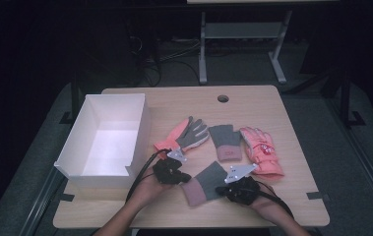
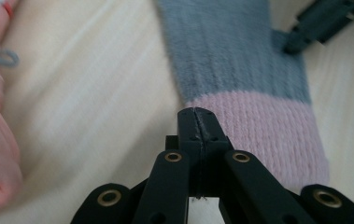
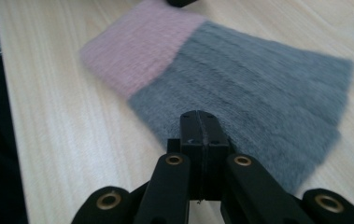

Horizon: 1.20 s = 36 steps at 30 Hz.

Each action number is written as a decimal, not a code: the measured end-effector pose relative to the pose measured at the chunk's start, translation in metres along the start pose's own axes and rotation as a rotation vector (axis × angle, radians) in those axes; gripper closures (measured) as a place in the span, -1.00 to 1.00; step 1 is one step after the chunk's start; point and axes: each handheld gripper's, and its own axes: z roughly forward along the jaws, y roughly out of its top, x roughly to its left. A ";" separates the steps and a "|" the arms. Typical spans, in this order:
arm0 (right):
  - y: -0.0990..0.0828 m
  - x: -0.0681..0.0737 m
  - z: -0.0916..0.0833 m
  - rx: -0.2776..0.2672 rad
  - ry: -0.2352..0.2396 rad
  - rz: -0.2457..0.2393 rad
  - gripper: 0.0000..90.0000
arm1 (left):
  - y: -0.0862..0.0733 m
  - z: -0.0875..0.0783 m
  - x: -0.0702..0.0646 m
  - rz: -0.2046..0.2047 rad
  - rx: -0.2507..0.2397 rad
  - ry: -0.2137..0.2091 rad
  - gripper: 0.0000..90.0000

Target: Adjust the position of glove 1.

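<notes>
Left tool (image 2: 197, 114) jaws pressed together, nothing between them, tip at the pink cuff of the flat grey-and-pink knitted mitten (image 1: 204, 182) lying on my near side of the wooden counter (image 1: 272, 105). Right tool (image 3: 200, 116) likewise closed and empty, over the mitten's grey end. White open box (image 1: 106, 137) stands well left.

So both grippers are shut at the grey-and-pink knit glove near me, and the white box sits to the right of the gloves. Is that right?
Not quite: the white box sits to the left of the gloves, as the high view shows. The rest holds: the left gripper and the right gripper both have their jaws shut at the grey-and-pink knit glove nearest the person.
</notes>
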 end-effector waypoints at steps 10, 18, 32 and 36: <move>0.014 -0.011 0.011 -0.001 -0.037 0.012 1.00 | -0.008 -0.001 -0.014 -0.011 0.018 -0.072 0.99; 0.022 -0.023 0.017 -0.005 -0.079 0.027 1.00 | -0.005 0.009 -0.021 -0.014 -0.002 -0.148 0.99; 0.027 -0.035 0.020 -0.012 -0.109 0.052 1.00 | 0.020 0.036 -0.040 0.041 -0.027 -0.235 0.99; 0.035 -0.038 0.028 -0.016 -0.097 0.054 1.00 | 0.025 0.040 -0.042 0.055 -0.026 -0.236 0.99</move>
